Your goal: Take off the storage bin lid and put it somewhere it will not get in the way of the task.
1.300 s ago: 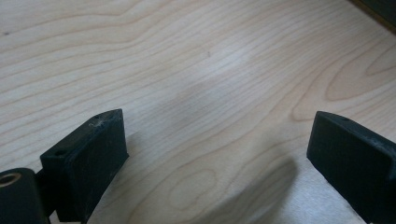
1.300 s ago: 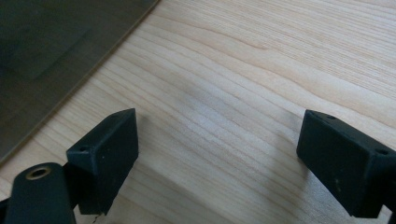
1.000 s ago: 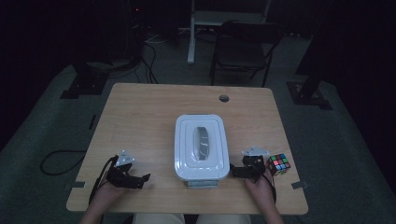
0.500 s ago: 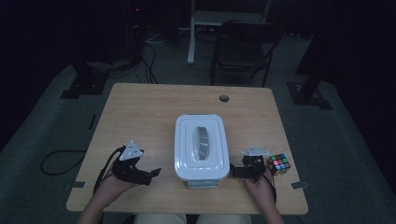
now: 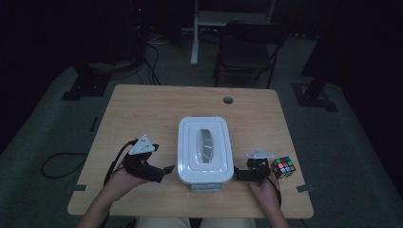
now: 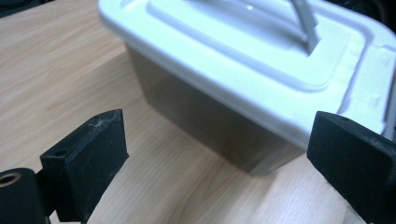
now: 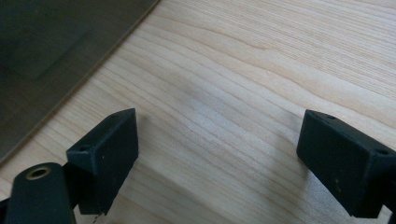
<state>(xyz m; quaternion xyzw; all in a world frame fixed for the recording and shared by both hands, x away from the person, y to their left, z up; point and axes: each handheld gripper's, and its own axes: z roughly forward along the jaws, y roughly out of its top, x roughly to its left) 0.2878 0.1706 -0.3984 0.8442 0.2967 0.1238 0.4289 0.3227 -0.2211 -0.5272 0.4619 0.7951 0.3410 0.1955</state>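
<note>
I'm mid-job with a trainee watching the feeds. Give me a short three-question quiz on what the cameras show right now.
1. True or false: the lid is on the white box.
2. What lies just right of the right gripper in the high view?
A. a colour-tiled cube
B. a mug
C. a roll of tape
3. Fill in: in its own view, the left gripper has its jaws ____ and faces the box's side wall.

Key:
1. True. The lid, handle lying flat, covers the box.
2. A. The cube sits on the table beside that gripper.
3. Open, with nothing between them.
</note>
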